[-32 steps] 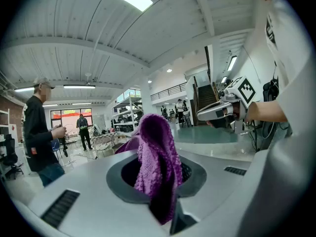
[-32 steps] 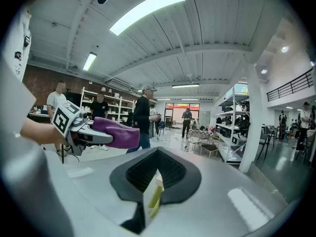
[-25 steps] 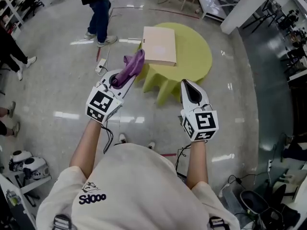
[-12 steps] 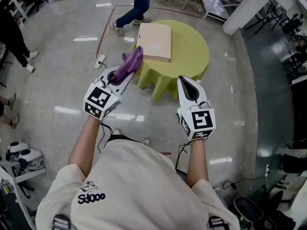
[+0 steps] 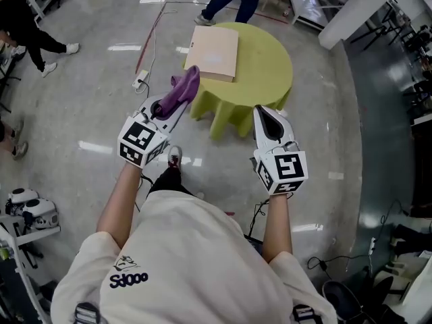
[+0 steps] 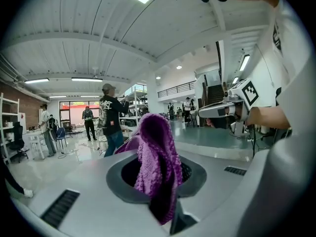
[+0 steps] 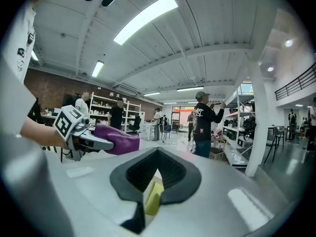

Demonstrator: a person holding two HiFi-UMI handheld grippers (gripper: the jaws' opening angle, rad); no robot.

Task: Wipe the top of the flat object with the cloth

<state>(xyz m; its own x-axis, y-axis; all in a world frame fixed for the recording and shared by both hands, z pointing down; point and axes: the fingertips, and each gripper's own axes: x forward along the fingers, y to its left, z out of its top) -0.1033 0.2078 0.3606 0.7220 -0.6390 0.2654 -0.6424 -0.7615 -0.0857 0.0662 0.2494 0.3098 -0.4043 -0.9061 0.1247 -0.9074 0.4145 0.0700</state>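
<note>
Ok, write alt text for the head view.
Seen from above, a person's left hand-held gripper grips a purple cloth near a round yellow-green table bearing a flat tan object. The right hand-held gripper holds nothing.

Cream tee (image 5: 196, 262), short sleeves, dark logo print (image 5: 129, 276) on front. Dark strap buckles (image 5: 84, 312) at both shoulders. Dark trousers (image 5: 164, 181), light shoe (image 5: 174, 156).

L gripper (image 5: 178, 106) & R gripper (image 5: 264, 111): pale grey shells narrowing toward jaws, w/ black teardrop collar round jaw slot. Behind jaws each carries a white cube w/ black square markers: L cube (image 5: 142, 142), R cube (image 5: 282, 171). Black L cable (image 5: 150, 189) hangs from rear of L cube; R cable (image 5: 255, 216) same behind R cube. Slotted vents (image 6: 59, 209) in shell either side of jaws.
</note>
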